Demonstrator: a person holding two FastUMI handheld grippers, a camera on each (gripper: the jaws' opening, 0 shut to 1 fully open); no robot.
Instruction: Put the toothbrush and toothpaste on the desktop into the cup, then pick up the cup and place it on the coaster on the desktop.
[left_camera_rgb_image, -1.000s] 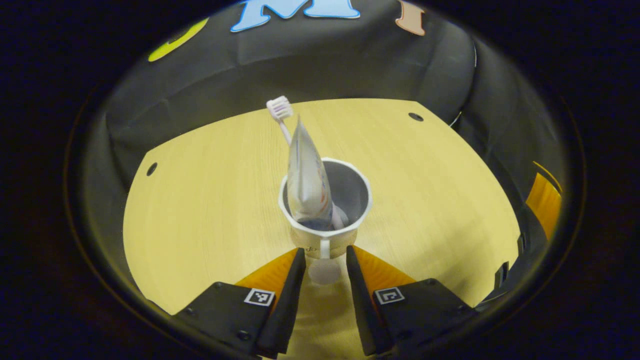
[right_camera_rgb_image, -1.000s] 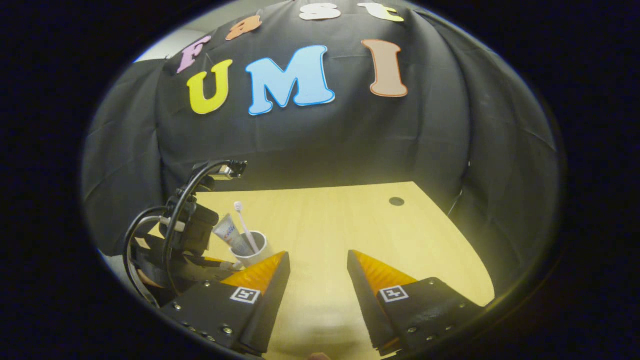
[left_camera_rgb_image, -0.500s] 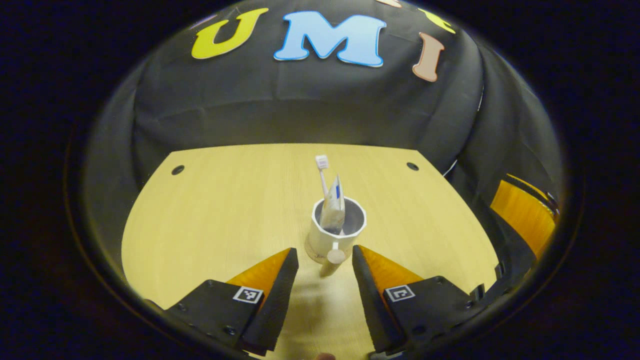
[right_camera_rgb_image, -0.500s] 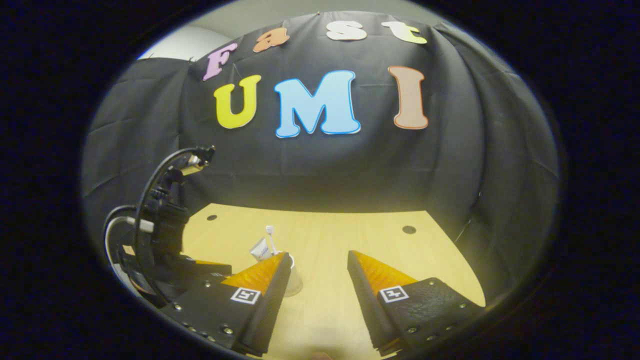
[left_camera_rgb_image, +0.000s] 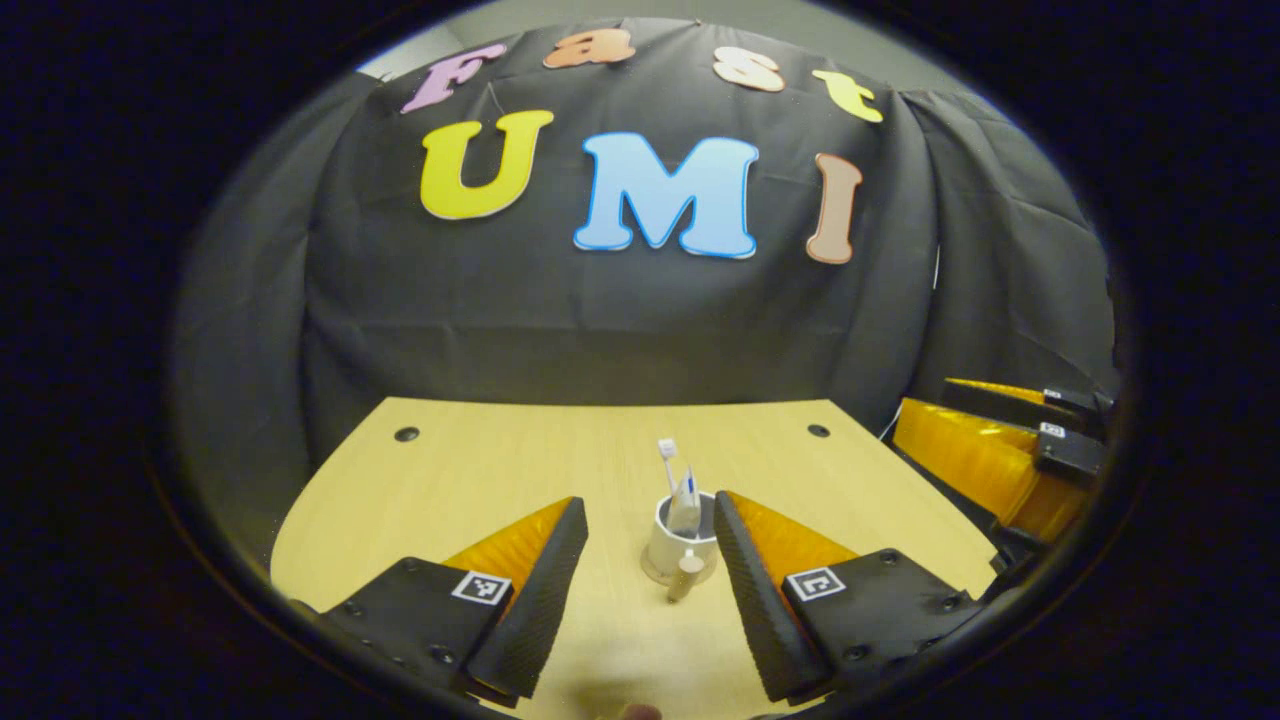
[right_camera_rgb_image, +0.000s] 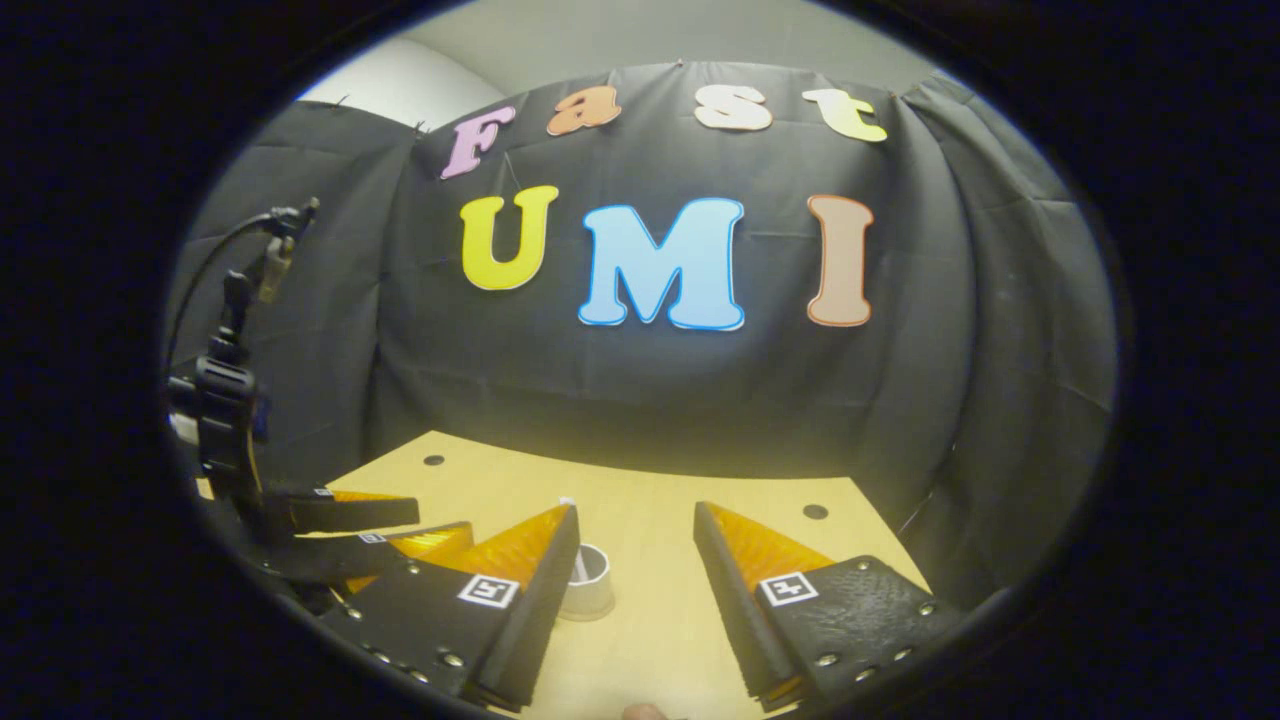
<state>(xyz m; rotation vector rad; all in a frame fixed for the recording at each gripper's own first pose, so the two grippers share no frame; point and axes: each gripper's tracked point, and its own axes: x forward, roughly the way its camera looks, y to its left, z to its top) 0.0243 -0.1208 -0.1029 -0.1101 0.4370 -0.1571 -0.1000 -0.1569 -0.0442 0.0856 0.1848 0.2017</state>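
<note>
A white cup (left_camera_rgb_image: 680, 545) stands upright on the wooden desktop (left_camera_rgb_image: 480, 470), handle toward me. The toothbrush (left_camera_rgb_image: 667, 450) and the toothpaste tube (left_camera_rgb_image: 686, 503) stick up out of it. My left gripper (left_camera_rgb_image: 648, 503) is open and well short of the cup, which sits beyond the gap between its fingers. I cannot tell whether a coaster lies under the cup. In the right gripper view the cup (right_camera_rgb_image: 590, 583) is partly hidden behind one finger of my open right gripper (right_camera_rgb_image: 636, 510). The left gripper (right_camera_rgb_image: 340, 520) hovers at that view's left, above the desk's edge.
The black cloth wall (left_camera_rgb_image: 600, 320) closes off the back and sides of the desktop. Small dark holes (left_camera_rgb_image: 407, 434) (left_camera_rgb_image: 818, 430) mark its far corners. The right gripper (left_camera_rgb_image: 1000, 440) hangs off the desk's right edge in the left gripper view.
The left gripper has drawn back from the cup's handle and tilted up, so the cup looks small and far. The right gripper has also pulled back and tilted up. The cup stayed put.
</note>
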